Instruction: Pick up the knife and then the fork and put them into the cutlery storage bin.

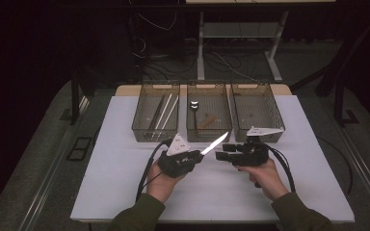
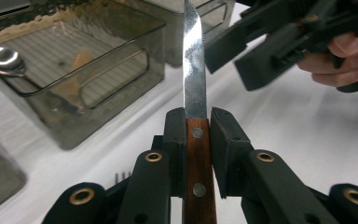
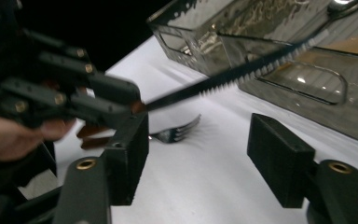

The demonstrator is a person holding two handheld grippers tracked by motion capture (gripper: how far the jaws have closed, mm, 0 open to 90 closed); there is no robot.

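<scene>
Knife (image 2: 195,70) clamped by its wooden handle in my left gripper (image 2: 196,122); my right gripper (image 3: 198,154), jaws apart and empty, should close squarely on the blade.

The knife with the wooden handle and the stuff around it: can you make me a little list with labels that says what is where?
held thing: steel knife with brown wooden handle
holder: left hand-held gripper, shut on the handle
blade: points toward the right hand-held gripper
right hand-held gripper jaws: open, nothing between them
bins: three clear smoky plastic bins at the table's far edge
middle bin: silver metal spoon
on the white table: silver metal fork
</scene>
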